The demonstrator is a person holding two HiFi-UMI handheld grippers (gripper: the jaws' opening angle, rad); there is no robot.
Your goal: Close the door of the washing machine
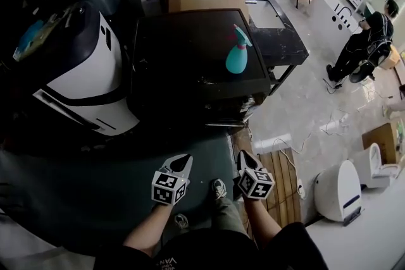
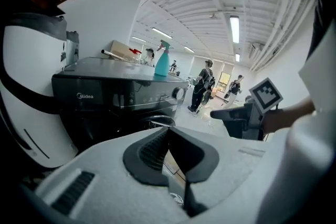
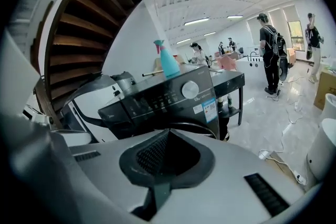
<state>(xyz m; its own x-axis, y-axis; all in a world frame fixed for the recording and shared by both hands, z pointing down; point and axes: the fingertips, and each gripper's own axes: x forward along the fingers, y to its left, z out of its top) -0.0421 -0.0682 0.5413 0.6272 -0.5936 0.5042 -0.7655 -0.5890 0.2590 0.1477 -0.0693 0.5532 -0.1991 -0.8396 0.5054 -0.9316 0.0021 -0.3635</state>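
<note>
The head view is showing the dark washing machine (image 1: 196, 60) from above, standing between a white appliance (image 1: 82, 73) and a black desk (image 1: 278, 38). A teal spray bottle (image 1: 238, 54) is standing on the machine's lid. Both hand-held grippers are hanging side by side in front of the machine, apart from it. The left hand-held gripper (image 1: 183, 161) and the right hand-held gripper (image 1: 243, 156) are each keeping their jaws pressed together with nothing between them.

Only the gripper views are showing the machine's front. The left gripper view is showing the control panel (image 2: 131, 97), with the right hand-held gripper's marker cube (image 2: 266, 94) at the side. The right gripper view is giving the dial (image 3: 190, 89) and the curved rim of the door (image 3: 197, 126) just above the jaws. Neither view is making clear whether the door is sitting fully shut.
</note>
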